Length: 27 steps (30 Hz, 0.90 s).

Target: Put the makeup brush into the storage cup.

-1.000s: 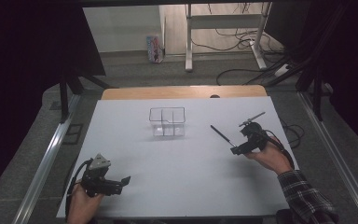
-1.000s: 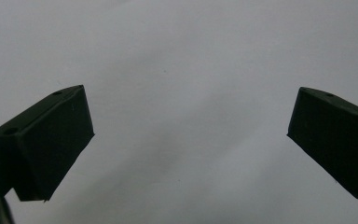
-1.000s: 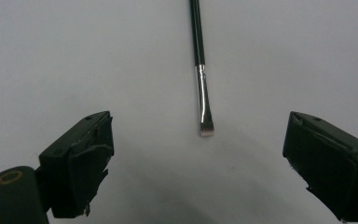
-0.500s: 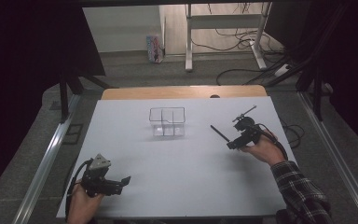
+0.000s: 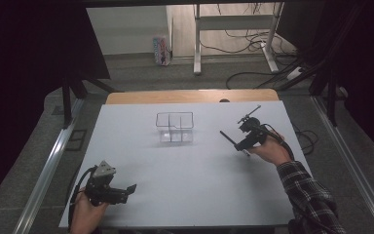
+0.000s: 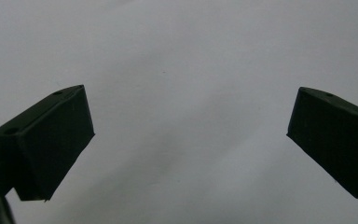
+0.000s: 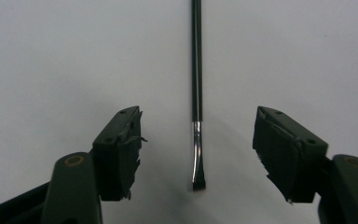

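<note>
Black-handled brush (image 7: 196, 70) is lying on the white table (image 5: 199, 175), between the right gripper's (image 7: 198, 149) parted jaws. Left gripper (image 6: 186, 144) is hovering, jaws spread wide.

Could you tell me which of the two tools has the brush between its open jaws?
The right tool: the brush lies between its jaws; the left tool frames bare table.

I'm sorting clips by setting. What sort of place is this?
Probably a lab or workshop recording bench: a white-topped table framed by metal rails, loose cables on the grey floor, and a metal-legged desk behind.
</note>
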Tool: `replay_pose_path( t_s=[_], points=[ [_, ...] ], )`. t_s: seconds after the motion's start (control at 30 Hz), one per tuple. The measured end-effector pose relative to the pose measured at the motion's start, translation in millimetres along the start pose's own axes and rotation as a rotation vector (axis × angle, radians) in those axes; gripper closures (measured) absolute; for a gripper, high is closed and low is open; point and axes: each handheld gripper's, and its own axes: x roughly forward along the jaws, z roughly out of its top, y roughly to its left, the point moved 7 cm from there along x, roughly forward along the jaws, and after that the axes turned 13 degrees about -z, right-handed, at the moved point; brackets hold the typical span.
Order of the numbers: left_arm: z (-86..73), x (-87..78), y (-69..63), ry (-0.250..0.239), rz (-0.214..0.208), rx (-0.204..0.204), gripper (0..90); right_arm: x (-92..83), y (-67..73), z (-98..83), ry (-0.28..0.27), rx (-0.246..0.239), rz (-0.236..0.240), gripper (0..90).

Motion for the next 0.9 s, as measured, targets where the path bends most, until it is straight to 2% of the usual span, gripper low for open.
replay_pose_path(
  t_s=[0.27,0.5,0.9],
  points=[
    [0.0,-0.1,-0.2,0.001,-0.001,0.002,0.4,7.7,6.6,11.6,0.016,-0.023,0.019,40.4],
    [0.1,-0.6,-0.3,-0.001,-0.001,0.003,0.4,10.4,6.9,18.7,0.030,-0.031,0.020,46.4],
    [0.1,-0.5,-0.6,0.000,0.000,0.006,0.4,24.9,8.5,12.0,0.070,-0.034,0.034,53.6]
  ],
)
